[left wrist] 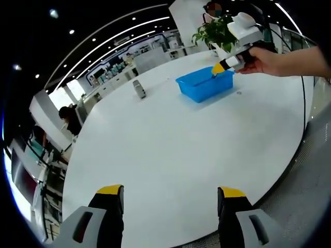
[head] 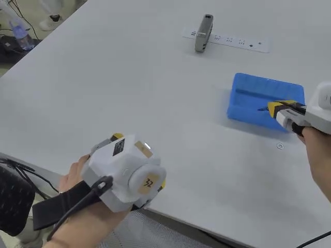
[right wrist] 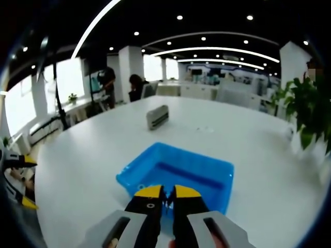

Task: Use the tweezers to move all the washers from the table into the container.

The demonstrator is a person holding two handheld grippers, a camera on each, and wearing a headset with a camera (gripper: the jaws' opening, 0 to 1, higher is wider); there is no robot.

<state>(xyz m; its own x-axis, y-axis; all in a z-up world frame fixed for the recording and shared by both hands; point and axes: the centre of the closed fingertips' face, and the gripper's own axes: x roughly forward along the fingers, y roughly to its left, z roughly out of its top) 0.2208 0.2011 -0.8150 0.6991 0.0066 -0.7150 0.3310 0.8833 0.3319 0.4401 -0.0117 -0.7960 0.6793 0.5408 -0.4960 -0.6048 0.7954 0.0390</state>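
The right tongs are closed on thin tweezers over the blue container; the left tongs are held open. One washer is seen on the worktop beside the container: light, flat, probably slippery, best pinched across its ring.

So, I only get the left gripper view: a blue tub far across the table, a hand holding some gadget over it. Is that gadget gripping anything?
Observer: Yes, the right gripper is shut on thin dark tweezers, tips over the blue container.
Operator: Any washers left outside it?
Observer: The head view shows one washer on the table, just off the container's near wall.
Operator: And that grey block farther back?
Observer: It sits at one end of a white power strip.
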